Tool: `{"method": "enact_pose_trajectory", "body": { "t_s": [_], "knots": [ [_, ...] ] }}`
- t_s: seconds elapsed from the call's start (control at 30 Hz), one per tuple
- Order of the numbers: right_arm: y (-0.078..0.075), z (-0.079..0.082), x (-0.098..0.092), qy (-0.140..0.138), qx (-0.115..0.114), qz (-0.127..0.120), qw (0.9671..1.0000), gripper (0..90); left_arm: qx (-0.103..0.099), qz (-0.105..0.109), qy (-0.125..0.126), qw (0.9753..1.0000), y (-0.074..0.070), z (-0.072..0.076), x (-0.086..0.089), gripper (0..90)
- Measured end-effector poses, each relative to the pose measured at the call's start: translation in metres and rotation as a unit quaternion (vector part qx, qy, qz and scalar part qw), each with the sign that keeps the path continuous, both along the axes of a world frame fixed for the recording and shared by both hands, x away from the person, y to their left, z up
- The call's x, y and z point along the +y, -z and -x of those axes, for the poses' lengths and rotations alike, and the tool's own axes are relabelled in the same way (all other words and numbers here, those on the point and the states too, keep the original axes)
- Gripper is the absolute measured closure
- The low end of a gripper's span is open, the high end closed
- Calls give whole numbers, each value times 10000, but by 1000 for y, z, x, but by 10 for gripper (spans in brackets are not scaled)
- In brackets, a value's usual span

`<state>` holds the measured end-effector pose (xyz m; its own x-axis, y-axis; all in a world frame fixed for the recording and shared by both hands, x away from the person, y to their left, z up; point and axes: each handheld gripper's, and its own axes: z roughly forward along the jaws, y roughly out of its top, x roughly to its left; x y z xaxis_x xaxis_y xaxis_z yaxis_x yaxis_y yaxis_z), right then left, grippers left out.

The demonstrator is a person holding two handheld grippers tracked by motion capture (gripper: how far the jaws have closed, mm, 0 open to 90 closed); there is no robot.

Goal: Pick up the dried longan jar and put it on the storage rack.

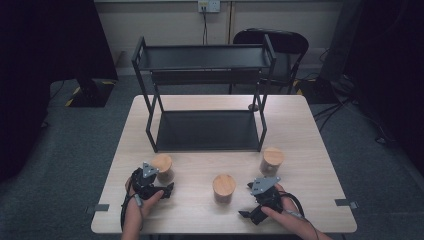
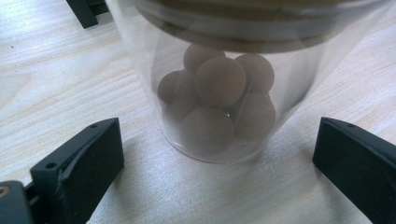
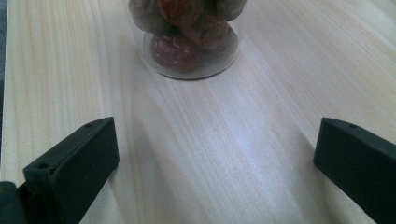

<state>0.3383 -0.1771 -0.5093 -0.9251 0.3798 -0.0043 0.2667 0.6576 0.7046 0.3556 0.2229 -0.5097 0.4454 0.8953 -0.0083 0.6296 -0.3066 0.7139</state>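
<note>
**Both my grippers spread wide, a jar ahead of each**

From the high view, my left gripper (image 1: 161, 186) sits just beside the left jar (image 1: 162, 166) near the table's (image 1: 310, 150) front edge; my right gripper (image 1: 250, 197) lies between the middle jar (image 1: 223, 188) and the right jar (image 1: 271, 161), touching neither.

In the left gripper view, my jaws stand wide apart, the glass jar of pale balls (image 2: 219, 98) close ahead between them, unheld.

In the right gripper view, my jaws are equally wide, with a jar of reddish-brown lumps (image 3: 187, 42) standing farther off.
</note>
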Motion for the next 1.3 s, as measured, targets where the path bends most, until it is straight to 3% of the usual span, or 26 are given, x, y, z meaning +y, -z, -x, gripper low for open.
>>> {"method": "enact_pose_trajectory", "body": {
  "t_s": [0.13,0.23,0.5,1.03,1.3],
  "knots": [
    [0,0,0,0,-2,-5,10000,0,-7,0,0,10000,0,0,0,19],
    [0,0,0,2,1,-3,10000,0,-34,149,-50,9999,-1,-1,1,32],
    [0,0,0,2,2,-3,10000,0,-176,289,-116,9994,-8,-3,1,31],
    [0,0,0,4,2,-3,10000,0,-317,408,-155,9985,-9,-18,-1,39],
    [0,0,0,5,1,-4,10000,0,-429,572,-7,9974,-11,-23,-3,174]
  ]
}}
